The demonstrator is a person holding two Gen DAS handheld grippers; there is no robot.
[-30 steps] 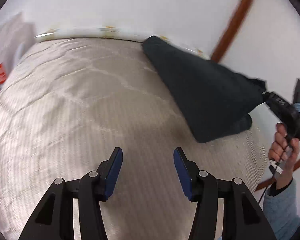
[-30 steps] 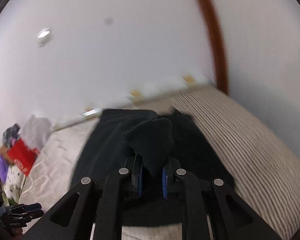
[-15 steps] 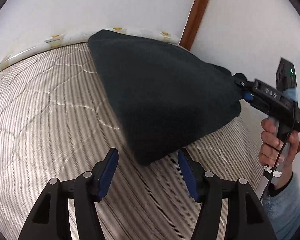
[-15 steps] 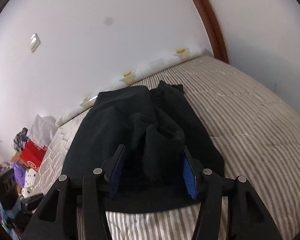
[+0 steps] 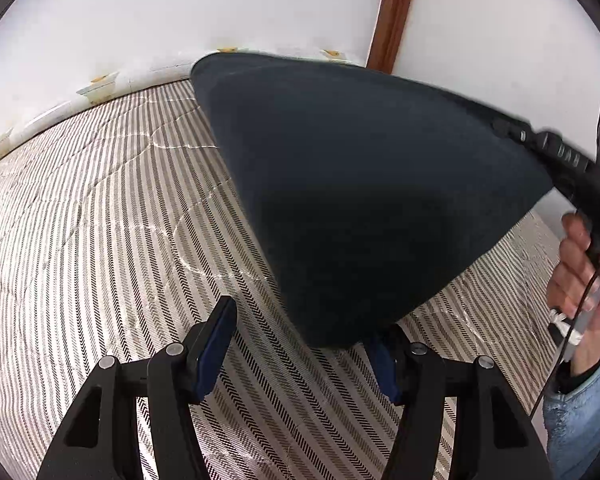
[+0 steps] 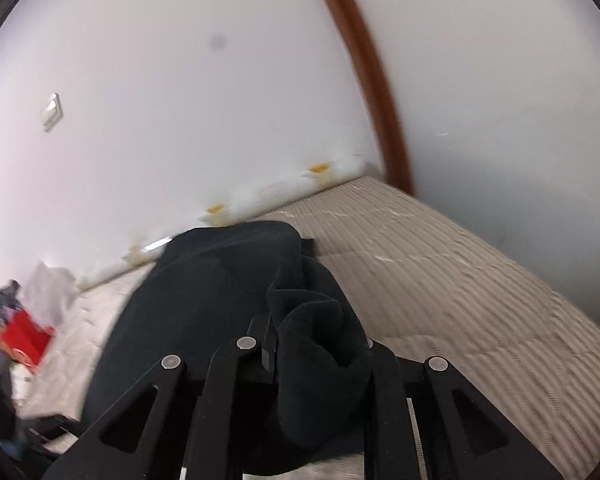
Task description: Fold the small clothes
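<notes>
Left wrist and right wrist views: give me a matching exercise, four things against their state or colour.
Things:
1. left gripper
2. right gripper
3. dark garment
4. mattress

States:
A. striped, lying under everything
B. open, holding nothing
C. lifted at one corner
D. shut on cloth

Pairs: 1-B, 2-D, 3-C, 4-A

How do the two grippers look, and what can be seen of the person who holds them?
The left gripper has black angular linkage arms with triangular cut-outs, silver round pivots and blue pads. The right gripper has the same black frame and silver pivots; its handle carries white lettering, and a thin black cable runs down it. The right hand is bare, with a light blue denim sleeve.
</notes>
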